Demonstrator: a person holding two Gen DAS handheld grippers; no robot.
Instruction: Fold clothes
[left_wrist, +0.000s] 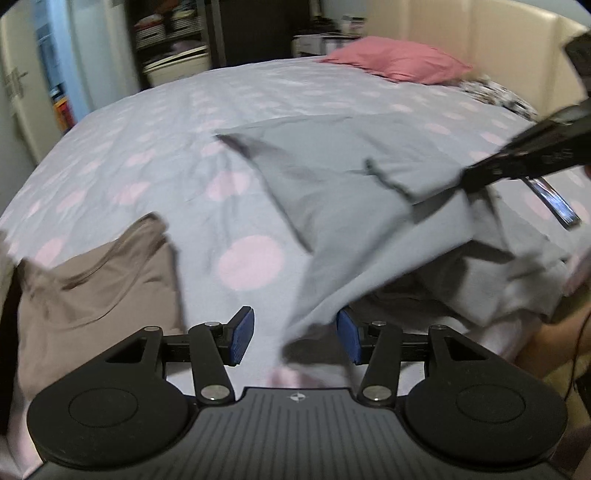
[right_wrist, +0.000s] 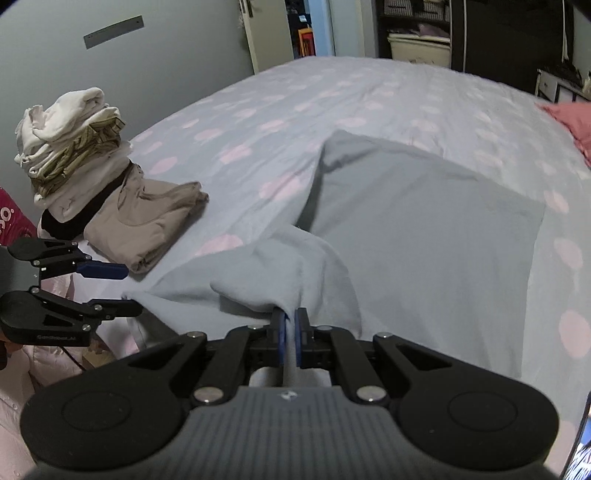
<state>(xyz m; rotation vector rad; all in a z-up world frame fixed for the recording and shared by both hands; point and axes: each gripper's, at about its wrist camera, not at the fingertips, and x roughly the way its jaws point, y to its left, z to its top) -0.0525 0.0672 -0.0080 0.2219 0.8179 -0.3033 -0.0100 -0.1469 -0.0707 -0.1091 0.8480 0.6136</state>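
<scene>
On bed (right_wrist: 369, 96): grey garment (right_wrist: 424, 206) lay spread, near edge clamped in right gripper (right_wrist: 290, 332); left gripper (left_wrist: 295, 334) hung apart beside it, left of garment.

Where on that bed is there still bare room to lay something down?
The far stretch of the bedspread beyond the grey garment is bare, as is the strip between it and the beige folded top. The near edge is crowded.
</scene>
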